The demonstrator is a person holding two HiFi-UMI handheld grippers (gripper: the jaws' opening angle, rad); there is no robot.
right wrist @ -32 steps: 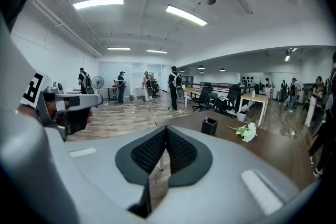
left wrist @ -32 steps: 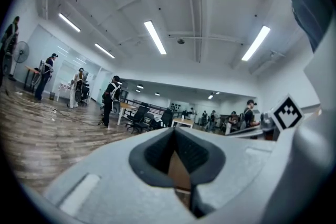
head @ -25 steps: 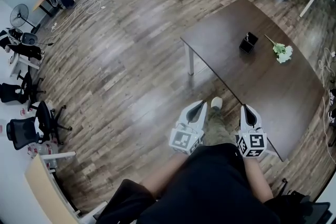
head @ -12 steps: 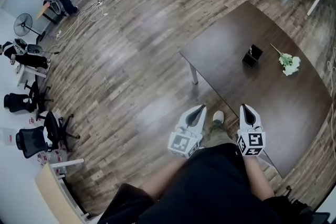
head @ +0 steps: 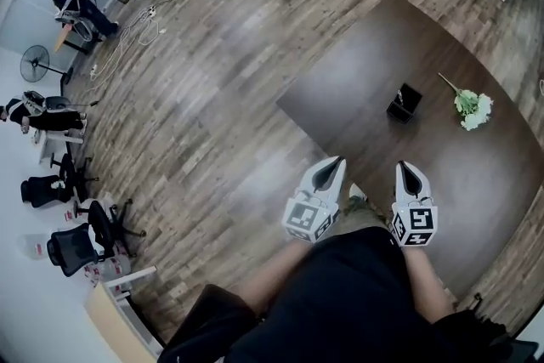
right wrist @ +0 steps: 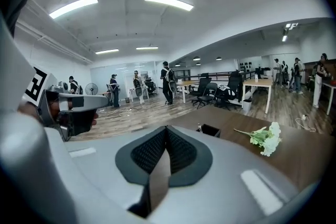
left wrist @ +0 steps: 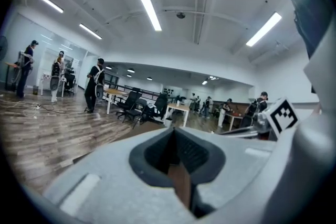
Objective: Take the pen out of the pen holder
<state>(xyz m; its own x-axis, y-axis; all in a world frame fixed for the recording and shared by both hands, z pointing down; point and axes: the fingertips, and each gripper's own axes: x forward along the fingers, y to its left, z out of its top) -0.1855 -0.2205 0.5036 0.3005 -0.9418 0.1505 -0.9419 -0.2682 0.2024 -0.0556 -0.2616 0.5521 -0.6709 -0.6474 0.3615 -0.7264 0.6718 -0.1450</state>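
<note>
The pen (right wrist: 199, 126) stands in the black pen holder (head: 405, 104) on the table (head: 357, 89), well away from you. Your left gripper (head: 330, 167) and right gripper (head: 409, 174) are pressed together and hold nothing. It looks like the getting-close step. Next, reach over and spread one gripper.

A dark brown worktop (head: 365, 72) stands on a wood-plank floor (head: 212, 98); two things rest on it, well apart from its edges. A small black pen holder (head: 405, 104) stands upright near the middle; a sprig of pale flowers (head: 470, 104) lies flat to its right, near it but not touching, stem pointing away from the person.
</note>
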